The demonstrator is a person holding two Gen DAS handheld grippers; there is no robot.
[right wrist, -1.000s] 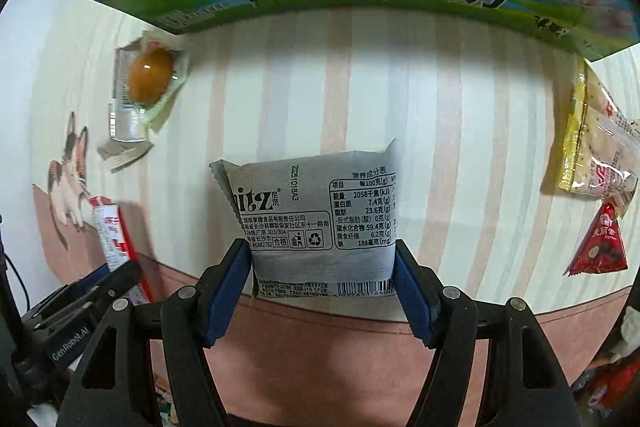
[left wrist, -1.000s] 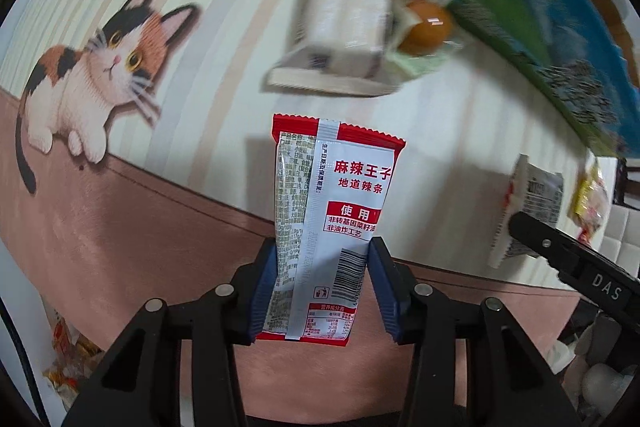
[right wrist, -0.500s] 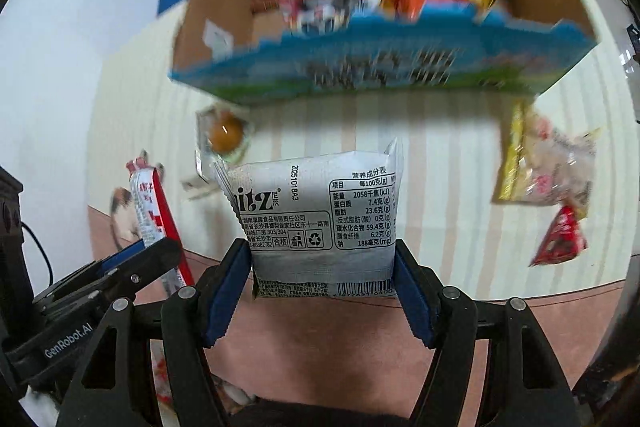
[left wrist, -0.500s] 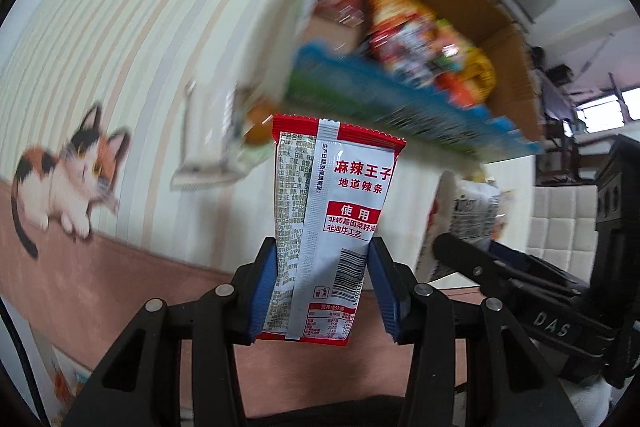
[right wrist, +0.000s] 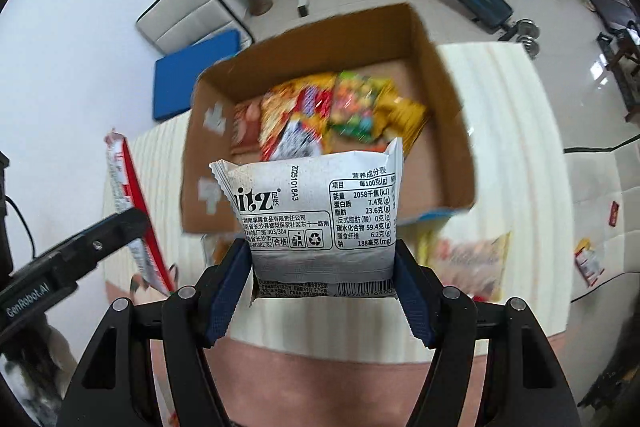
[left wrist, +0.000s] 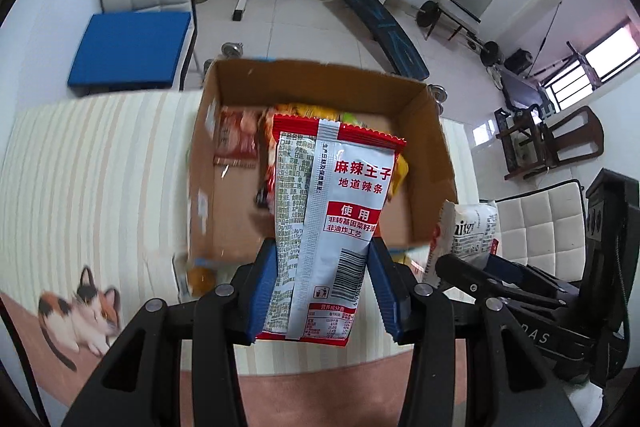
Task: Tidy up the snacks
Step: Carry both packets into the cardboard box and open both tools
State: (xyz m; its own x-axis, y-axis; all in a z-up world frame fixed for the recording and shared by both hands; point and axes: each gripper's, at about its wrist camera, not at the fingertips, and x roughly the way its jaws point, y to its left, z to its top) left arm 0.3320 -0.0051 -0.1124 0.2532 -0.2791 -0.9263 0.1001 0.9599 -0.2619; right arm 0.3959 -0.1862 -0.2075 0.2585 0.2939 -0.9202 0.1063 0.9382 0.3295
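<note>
My left gripper (left wrist: 322, 291) clamps a red-and-white spicy-strip packet (left wrist: 332, 223), jaws nearly shut on it. My right gripper (right wrist: 324, 291) squeezes a wider grey biscuit pack (right wrist: 320, 215) at mid-opening. Both packets hang over the near edge of the open cardboard box (right wrist: 452, 115), with mixed snacks (right wrist: 340, 111) piled inside against its far wall.

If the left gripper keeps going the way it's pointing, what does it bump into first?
Probably the open cardboard box: the left gripper, shut on the red-and-white snack packet, points at its snack-covered floor. Depth is hard to judge.
</note>
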